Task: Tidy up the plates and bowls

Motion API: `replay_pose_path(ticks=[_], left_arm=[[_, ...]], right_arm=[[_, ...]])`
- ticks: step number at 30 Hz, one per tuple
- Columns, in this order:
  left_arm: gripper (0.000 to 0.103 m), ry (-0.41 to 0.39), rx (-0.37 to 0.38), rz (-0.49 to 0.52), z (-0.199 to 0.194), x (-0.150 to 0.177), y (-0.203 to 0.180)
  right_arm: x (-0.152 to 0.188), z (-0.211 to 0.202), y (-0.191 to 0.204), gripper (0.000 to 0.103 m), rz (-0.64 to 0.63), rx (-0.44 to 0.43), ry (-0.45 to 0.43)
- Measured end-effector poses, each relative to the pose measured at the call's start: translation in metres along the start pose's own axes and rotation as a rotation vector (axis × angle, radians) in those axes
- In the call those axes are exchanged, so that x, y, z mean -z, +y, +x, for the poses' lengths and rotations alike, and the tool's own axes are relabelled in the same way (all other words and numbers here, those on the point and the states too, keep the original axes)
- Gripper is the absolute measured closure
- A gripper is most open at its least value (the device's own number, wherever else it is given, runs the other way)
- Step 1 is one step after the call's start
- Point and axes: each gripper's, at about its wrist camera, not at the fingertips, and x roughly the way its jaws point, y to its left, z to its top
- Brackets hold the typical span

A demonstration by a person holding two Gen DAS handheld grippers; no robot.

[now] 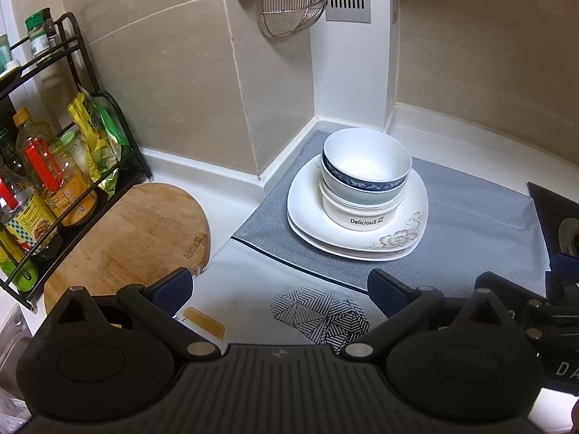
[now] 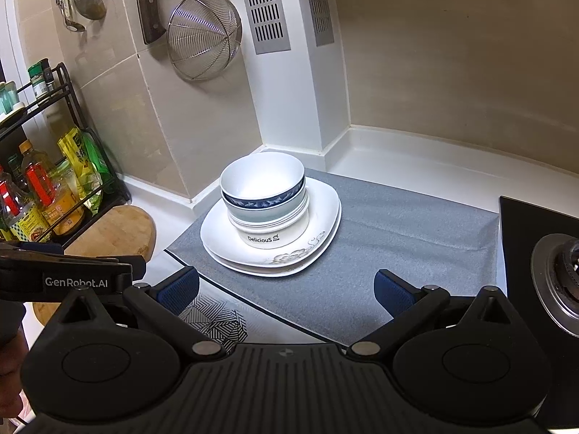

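Two black two-finger grippers nearest, both empty: left gripper [image 1: 278, 291] with blue-padded fingers spread wide above a white mat with a black geometric print [image 1: 320, 316]; right gripper [image 2: 286, 291] likewise spread wide, holding nothing, hovering over the near edge of a grey cloth mat [image 2: 380, 253].

Further out, at about 12 o'clock from the left gripper and 11 o'clock from the right one, one stack standing on the grey mat. At the bottom, two white square plates with a flower print [image 1: 394, 242], nested. On them, a white bowl marked "Delicious" [image 1: 363, 218], then probably one or two more pale bowls, exact count hard to tell, and on top a white bowl with a dark blue patterned band [image 1: 365, 166].

Judged from this: stacking seems done or almost done, no loose plate or bowl visible anywhere. Perhaps only moving away left.

Farther, at 10 o'clock, one round wooden cutting board [image 1: 137, 231]; on the wall, one wire strainer [image 2: 202, 36].
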Motion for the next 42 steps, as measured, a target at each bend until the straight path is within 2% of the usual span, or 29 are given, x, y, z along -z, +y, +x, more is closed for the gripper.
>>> replay_pose_path(ticks=[42], left_arm=[[0.0, -0.01, 0.012, 0.039, 0.015, -0.014, -0.01]], right_arm=[[-0.008, 0.014, -0.003, 0.001, 0.009, 0.001, 0.006]])
